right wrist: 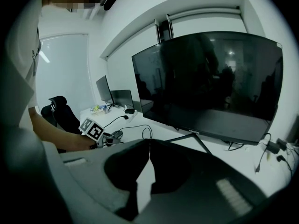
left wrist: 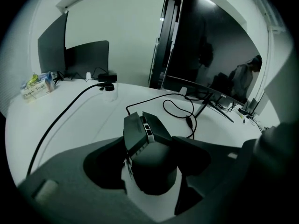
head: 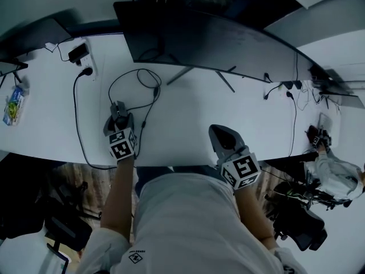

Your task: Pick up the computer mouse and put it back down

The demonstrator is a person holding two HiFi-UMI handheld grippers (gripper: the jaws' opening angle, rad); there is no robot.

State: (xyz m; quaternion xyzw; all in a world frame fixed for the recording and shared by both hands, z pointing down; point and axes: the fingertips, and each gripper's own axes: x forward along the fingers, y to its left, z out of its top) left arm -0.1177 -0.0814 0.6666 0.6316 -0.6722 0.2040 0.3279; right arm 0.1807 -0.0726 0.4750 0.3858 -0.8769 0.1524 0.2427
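A dark wired computer mouse (left wrist: 148, 155) sits between the jaws of my left gripper (left wrist: 150, 161), whose pads press on both its sides. Its nose points away from me and its cable (left wrist: 180, 107) loops off over the white desk (left wrist: 70, 134). In the head view the left gripper (head: 118, 117) holds the mouse (head: 119, 108) near the desk's front edge, left of my body. My right gripper (head: 219, 132) hovers over the desk's front edge at the right. Its jaws (right wrist: 148, 146) meet at the tips with nothing between them.
A wide curved monitor (head: 211, 39) on a splayed stand fills the back of the desk. A power strip (head: 85, 59) with a black lead lies at back left, and a small packet (head: 12, 104) at far left. Another person (head: 336, 173) sits at far right.
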